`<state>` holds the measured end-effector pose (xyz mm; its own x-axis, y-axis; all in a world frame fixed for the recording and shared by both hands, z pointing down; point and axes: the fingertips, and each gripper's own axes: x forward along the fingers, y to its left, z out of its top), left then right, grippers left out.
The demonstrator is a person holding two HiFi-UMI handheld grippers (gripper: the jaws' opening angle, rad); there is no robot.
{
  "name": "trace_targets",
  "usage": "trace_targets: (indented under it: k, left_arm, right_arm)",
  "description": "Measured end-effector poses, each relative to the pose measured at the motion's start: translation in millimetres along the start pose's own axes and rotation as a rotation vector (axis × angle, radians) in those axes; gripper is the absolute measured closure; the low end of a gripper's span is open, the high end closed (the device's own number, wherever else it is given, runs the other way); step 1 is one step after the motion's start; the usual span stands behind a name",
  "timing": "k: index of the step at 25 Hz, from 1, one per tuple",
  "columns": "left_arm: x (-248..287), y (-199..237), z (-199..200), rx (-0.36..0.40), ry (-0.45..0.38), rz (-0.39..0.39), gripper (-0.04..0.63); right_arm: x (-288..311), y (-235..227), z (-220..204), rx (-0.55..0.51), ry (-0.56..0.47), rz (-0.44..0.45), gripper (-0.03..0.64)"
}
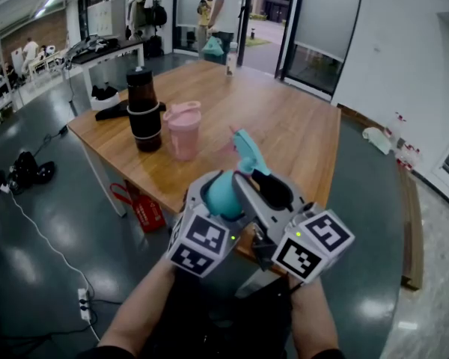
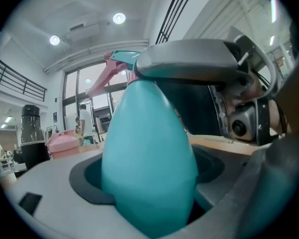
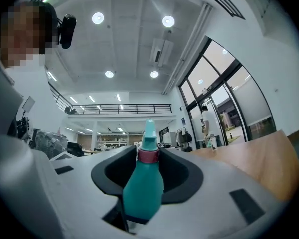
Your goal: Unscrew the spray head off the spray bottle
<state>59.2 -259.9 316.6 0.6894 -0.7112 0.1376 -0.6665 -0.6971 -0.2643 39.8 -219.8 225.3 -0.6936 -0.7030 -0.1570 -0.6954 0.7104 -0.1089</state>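
A teal spray bottle point(image 1: 223, 193) is held in the air in front of the table's near edge. My left gripper point(image 1: 218, 200) is shut on its rounded body point(image 2: 149, 158), which fills the gap between the jaws. The teal spray head point(image 1: 248, 154) with its pink trigger point(image 2: 102, 81) points away from me. My right gripper point(image 1: 268, 187) reaches in from the right around the neck. In the right gripper view the bottle point(image 3: 142, 188) stands between the jaws, its pink collar point(image 3: 149, 155) with dark gaps on both sides. The pads do not visibly press, so this gripper is open.
A wooden table point(image 1: 299, 126) lies ahead with a pink lidded cup point(image 1: 183, 129) and a dark blender jug point(image 1: 144, 111) on its left part. A red bag point(image 1: 142, 208) sits under the table. Two people point(image 1: 217, 10) stand by the far doorway. A power strip point(image 1: 84, 304) lies on the floor.
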Motion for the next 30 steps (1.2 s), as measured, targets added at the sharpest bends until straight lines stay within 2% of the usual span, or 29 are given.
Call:
trace_targets:
  k: [1,5,8,19,26,28,30]
  left_arm:
    - [-0.6,-1.0,0.7,0.001,-0.002,-0.007,0.152]
    - [-2.2,-6.2,2.6,0.002,-0.012,-0.052,0.152]
    - [-3.8,-13.1,5.2,-0.004,-0.025,-0.113,0.152]
    - [-23.3,-51.9,12.9,-0.030,-0.082,-0.457,0.152]
    - [-41.2,-76.0,18.9,-0.042,-0.137,-0.649,0.152]
    - [-44.3,-79.6,20.3,-0.049,-0.156,-0.677,0.152]
    - [-42.2,-78.8,20.8,-0.054,-0.164,-0.659,0.152]
  right_arm:
    - [-0.5,0.8,0.2,-0.008,0.003,0.006,0.491]
    - [-3.3,0.9,1.4,-0.009,0.008,0.039,0.482]
    - [-6.4,2.0,2.7,-0.005,0.005,0.084,0.483]
    - [-27.9,16.8,3.3,-0.018,0.002,0.389,0.483]
    - [-44.0,29.6,4.3,-0.023,-0.017,0.585,0.483]
    - [-46.4,32.0,4.3,-0.015,-0.026,0.618,0.483]
    - [-46.1,31.4,4.6,-0.017,-0.038,0.611,0.482]
